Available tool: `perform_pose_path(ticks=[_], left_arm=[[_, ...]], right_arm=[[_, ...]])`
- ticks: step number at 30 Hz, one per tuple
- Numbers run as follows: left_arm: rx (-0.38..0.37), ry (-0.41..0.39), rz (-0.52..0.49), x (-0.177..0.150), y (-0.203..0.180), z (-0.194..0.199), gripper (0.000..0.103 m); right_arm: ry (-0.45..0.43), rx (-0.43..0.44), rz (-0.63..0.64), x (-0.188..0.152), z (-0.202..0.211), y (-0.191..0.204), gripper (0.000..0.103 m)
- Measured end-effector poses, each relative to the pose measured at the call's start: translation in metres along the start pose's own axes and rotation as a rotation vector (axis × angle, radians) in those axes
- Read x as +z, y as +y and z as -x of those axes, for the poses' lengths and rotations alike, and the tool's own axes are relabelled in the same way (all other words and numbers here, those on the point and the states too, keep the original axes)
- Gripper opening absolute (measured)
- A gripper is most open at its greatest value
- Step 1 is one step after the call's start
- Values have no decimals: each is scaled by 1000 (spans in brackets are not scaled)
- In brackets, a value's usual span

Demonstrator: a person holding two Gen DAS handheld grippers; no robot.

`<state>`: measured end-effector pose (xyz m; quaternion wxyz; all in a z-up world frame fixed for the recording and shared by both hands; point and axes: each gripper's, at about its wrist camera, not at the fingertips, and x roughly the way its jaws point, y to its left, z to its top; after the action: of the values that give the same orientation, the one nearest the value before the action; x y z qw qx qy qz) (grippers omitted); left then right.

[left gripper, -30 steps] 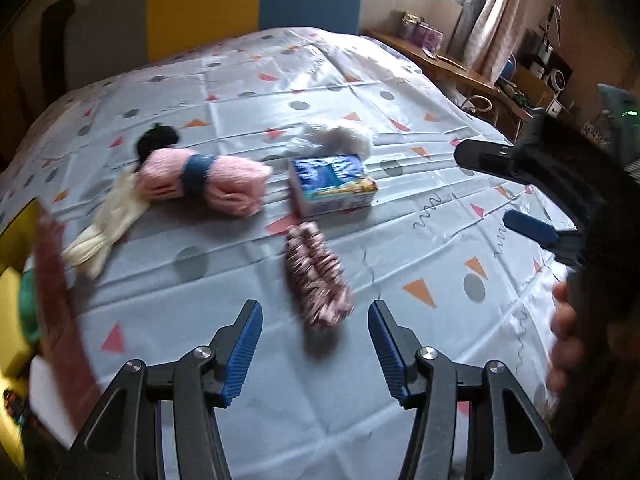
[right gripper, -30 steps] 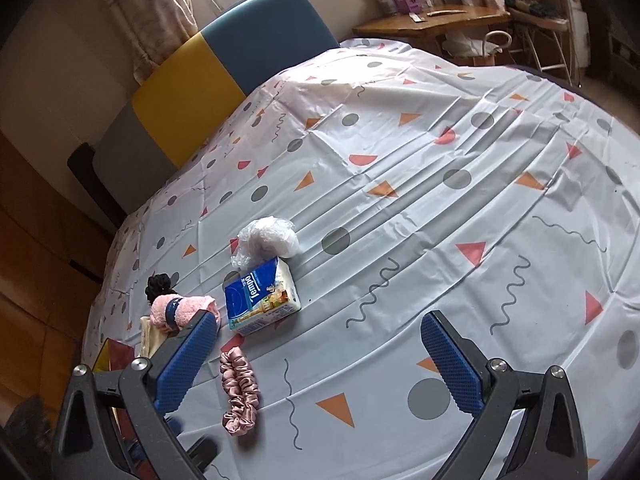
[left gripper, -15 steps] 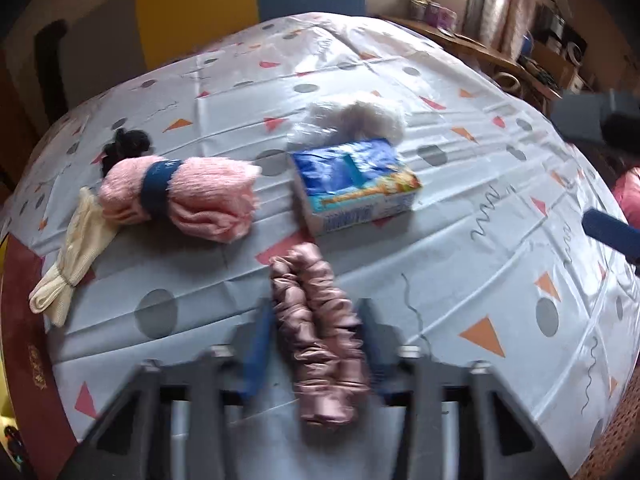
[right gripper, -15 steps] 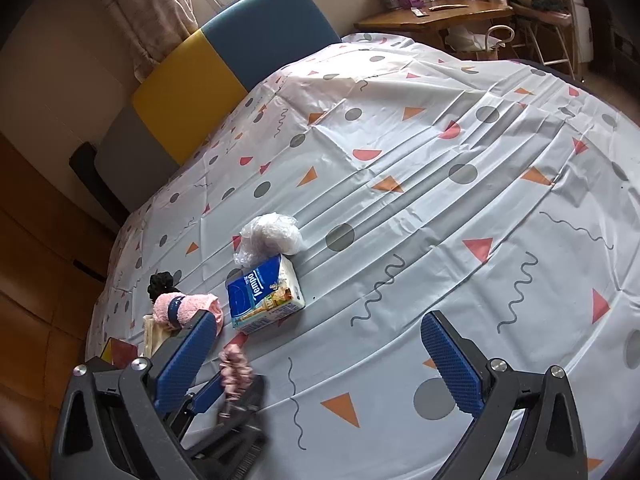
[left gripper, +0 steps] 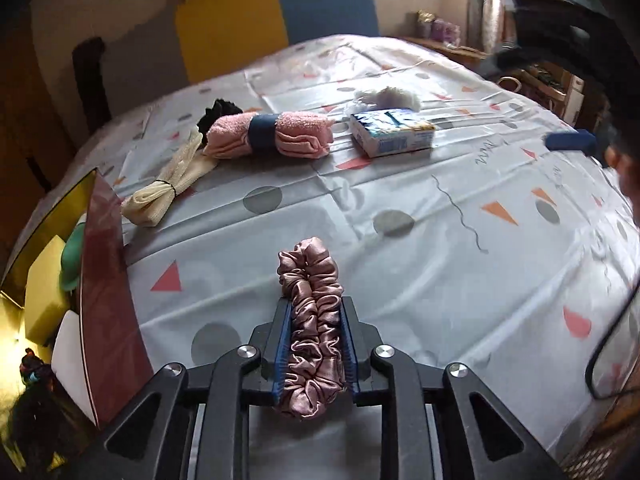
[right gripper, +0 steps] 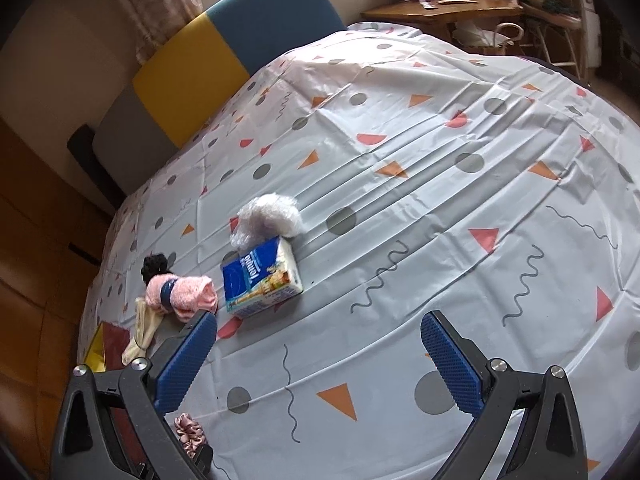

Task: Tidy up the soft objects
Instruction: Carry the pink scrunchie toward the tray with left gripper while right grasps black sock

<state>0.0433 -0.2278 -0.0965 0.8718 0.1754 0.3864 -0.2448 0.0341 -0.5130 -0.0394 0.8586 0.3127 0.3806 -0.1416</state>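
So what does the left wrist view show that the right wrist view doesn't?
Only the left wrist view: the left gripper, its jaws just closed, clamped on the pink scrunchie, and the open box with a green item at the table's edge.
Only the right wrist view: the right gripper open, holding nothing, and the wooden desk.
Both: the rolled pink towel, tissue pack, black scrunchie, cream cloth.

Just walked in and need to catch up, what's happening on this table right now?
A person is tidying soft things with two handheld grippers. The left gripper has just closed on a pink satin scrunchie. The right gripper hangs open and empty over the tablecloth. A rolled pink towel, tissue pack and cream cloth still lie there.
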Motion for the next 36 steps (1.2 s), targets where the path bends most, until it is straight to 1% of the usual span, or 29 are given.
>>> perform_pose_path(ticks=[4,7,11,14,19,21,23,26,27,31,34,36], left_arm=[[1,-44,-6,-6,-2,0,22],[12,-83,-30,-12,-4,1,22],[-5,-103,-18,-13,-2,1,22],[-7,-115,-17,-15,-2,2,22],[-34,-122,2,-16,1,2,22],[-39,-124,6,-16,2,2,22],[-43,-128,9,-16,2,2,22],[-46,-133,11,-17,2,2,22],[-49,-134,13,-17,3,2,22],[-55,-140,18,-18,4,2,22],[-65,-143,25,-19,5,2,22],[-74,-144,32,-19,7,2,22]], right_arm=[[25,-9,59,-6,-6,11,103],[56,-7,106,-11,-13,19,103],[84,-14,179,-18,-21,31,103],[108,6,228,-25,-25,40,100],[178,71,309,-31,-33,60,85],[205,90,372,-26,-36,78,81],[226,107,432,-19,-40,97,80],[247,129,555,-4,-50,135,80],[266,144,584,1,-57,150,80],[324,175,638,20,-90,196,80],[369,177,643,31,-127,229,80],[378,157,636,37,-148,244,80]])
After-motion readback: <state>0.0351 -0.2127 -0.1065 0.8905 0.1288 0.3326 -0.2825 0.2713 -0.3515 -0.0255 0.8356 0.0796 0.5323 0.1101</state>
